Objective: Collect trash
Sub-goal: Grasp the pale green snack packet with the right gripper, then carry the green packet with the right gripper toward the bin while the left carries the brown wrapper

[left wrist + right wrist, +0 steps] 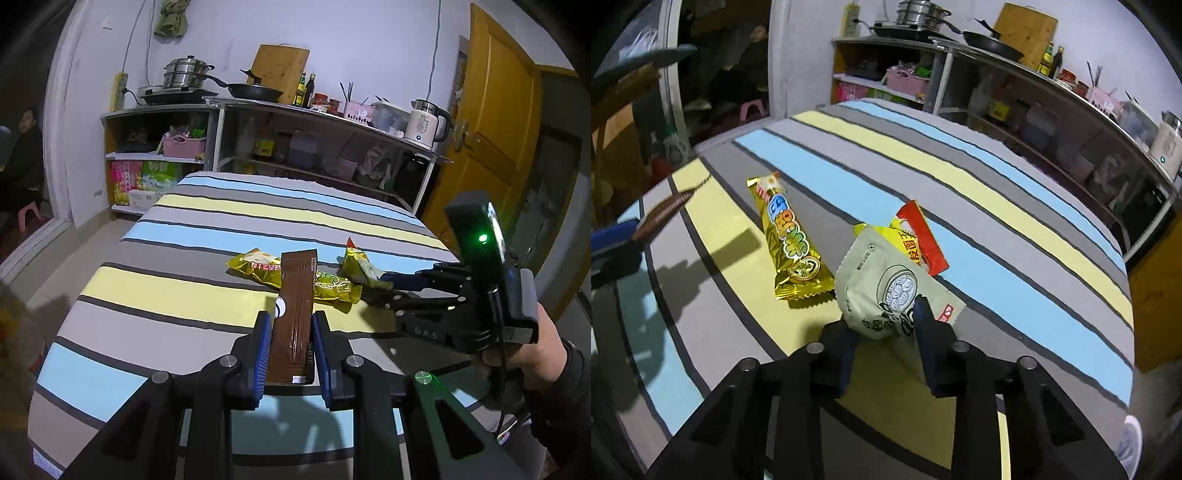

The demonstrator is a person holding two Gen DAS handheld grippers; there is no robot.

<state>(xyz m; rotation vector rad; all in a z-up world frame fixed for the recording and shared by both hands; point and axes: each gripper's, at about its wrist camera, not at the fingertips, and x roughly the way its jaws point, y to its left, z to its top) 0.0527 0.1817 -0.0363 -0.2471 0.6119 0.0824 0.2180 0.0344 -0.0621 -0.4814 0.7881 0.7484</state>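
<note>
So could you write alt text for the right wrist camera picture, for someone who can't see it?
Two dark fingers of a hand-held gripper close around a pale green snack packet lying on a striped tablecloth. A gold wrapper lies just to its left, a red and yellow wrapper behind it, and kitchen shelves line the far wall.

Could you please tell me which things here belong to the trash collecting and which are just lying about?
Job:
brown wrapper in left gripper
pale packet between right gripper fingers
gold wrapper
red-and-yellow wrapper

Lying about:
kettle
frying pan
steamer pot
pink basket
</note>
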